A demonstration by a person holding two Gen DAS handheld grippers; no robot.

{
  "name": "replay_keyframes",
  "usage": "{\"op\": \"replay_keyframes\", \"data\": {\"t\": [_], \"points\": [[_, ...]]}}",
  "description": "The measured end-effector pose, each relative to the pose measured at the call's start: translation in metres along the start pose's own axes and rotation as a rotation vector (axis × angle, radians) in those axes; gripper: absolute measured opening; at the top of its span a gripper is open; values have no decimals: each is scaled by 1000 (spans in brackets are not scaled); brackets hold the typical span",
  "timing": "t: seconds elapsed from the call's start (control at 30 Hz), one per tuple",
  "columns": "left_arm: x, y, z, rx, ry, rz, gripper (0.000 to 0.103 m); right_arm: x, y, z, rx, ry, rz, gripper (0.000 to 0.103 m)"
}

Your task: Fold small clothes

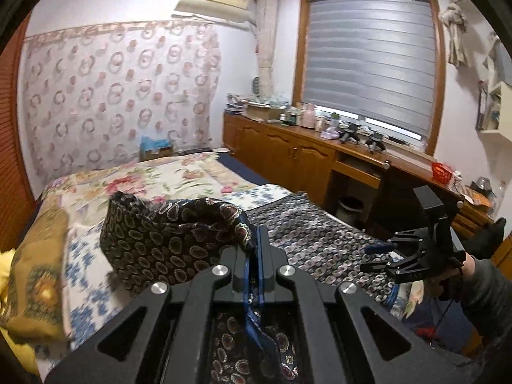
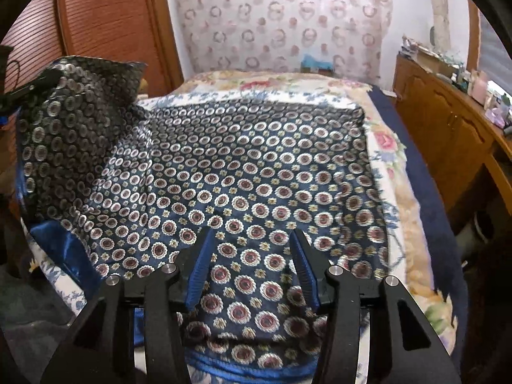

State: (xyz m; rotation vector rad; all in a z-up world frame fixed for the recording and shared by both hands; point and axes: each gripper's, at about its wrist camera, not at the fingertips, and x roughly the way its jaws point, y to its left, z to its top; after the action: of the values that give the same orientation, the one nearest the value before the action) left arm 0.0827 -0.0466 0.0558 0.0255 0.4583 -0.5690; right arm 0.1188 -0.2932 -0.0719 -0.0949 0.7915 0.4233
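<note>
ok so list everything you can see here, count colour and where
patterned cloth: one, dark blue with ringed dots, spread on the bed, left corner lifted
bed: one, floral cream cover, centre of the room
pillow: one, mustard yellow, left edge of the bed
cabinet: one long run, brown wood, under the window
blind: one, grey, lowered over the window
air conditioner: one, cream, high on the wall
bin: one, dark, under the desk
left gripper: black, blue fingers shut on the cloth
right gripper: black, blue fingers open above the cloth
</note>
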Motion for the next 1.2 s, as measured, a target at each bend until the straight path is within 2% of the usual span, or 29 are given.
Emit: {"op": "replay_keyframes", "data": {"t": [0.17, 0.27, 0.3, 0.37, 0.43, 0.63, 0.9, 1.2], "points": [[20, -28, 19, 48, 3, -48, 1, -18, -6, -1, 7, -33, -7, 51], [29, -36, 22, 54, 0, -41, 2, -22, -7, -1, 8, -46, -5, 51], [35, -34, 21, 36, 23, -56, 4, -24, -8, -2, 10, -49, -5, 51], [44, -29, 16, 0, 76, -91, 18, -23, -8, -1, 15, -53, -8, 51], [47, -27, 11, -2, 89, -70, 35, -24, -10, -1, 22, -57, -7, 51], [38, -14, -10, -13, 118, -12, 48, -15, -7, 9, 28, -61, 20, 51], [27, 14, -39, -52, 147, 54, 50, 17, 16, 32, -10, -37, 94, 51], [19, 39, -57, -106, 157, 108, 50, 74, 38, 52, -65, 68, 138, 51]]}}
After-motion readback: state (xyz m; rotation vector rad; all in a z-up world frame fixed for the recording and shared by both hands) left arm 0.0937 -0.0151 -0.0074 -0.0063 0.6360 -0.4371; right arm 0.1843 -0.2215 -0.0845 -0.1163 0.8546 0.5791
